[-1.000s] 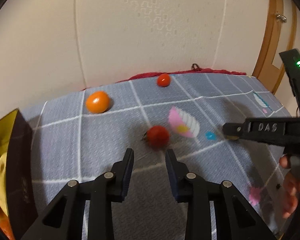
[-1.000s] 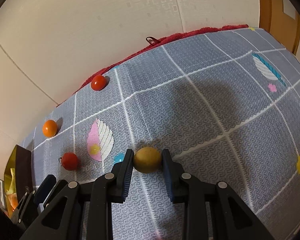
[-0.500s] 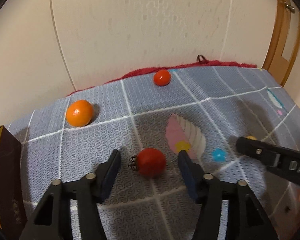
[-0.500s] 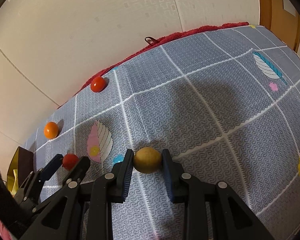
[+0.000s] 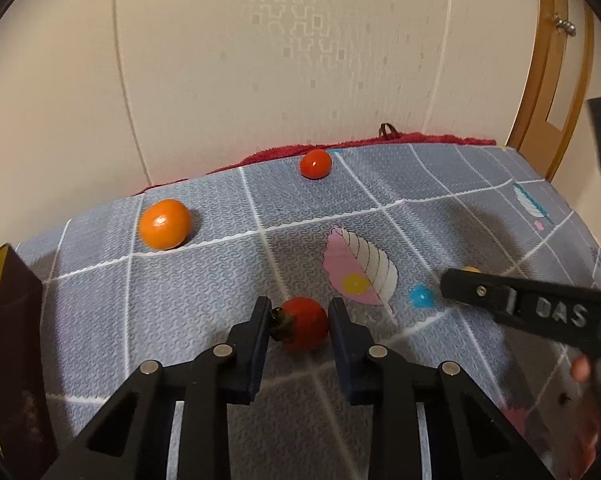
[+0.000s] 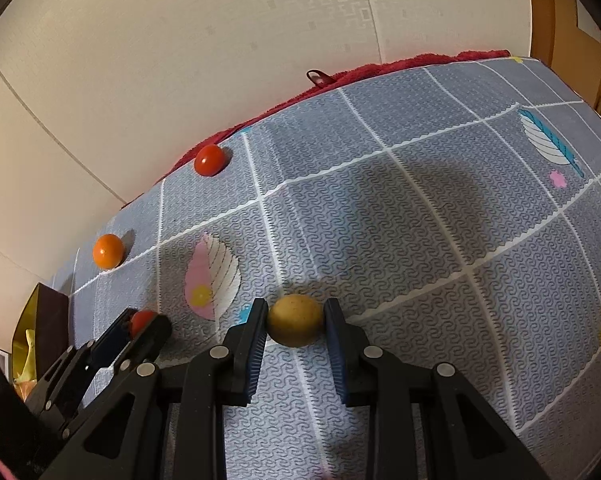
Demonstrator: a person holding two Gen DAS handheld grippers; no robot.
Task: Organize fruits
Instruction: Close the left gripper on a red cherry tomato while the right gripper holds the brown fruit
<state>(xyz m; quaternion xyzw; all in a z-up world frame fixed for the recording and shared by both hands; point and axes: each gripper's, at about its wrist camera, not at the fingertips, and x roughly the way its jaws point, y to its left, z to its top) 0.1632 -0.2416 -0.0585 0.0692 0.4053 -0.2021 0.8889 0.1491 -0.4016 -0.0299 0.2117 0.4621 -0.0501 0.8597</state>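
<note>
Grey mat [image 6: 440, 240] lies open rightward; both grippers' fingers pinch fruit: left tomato [image 5: 303, 323], right yellow fruit [image 6: 295, 320].

The left hand-held gripper [image 5: 299, 322] is matte black plastic: 2 flat fingers [image 5: 256, 344] with ribbed dark-blue inner pads, carried on angular struts with triangular cut-outs. 4 round silver screw heads [image 5: 222, 349] mark its joints. The right hand-held gripper [image 6: 296, 322] has the same build and screws, and its side arm carries raised letters "DAS" [image 5: 562, 313]. A person's fingertip [image 5: 580, 370] shows blurred beneath that arm.
</note>
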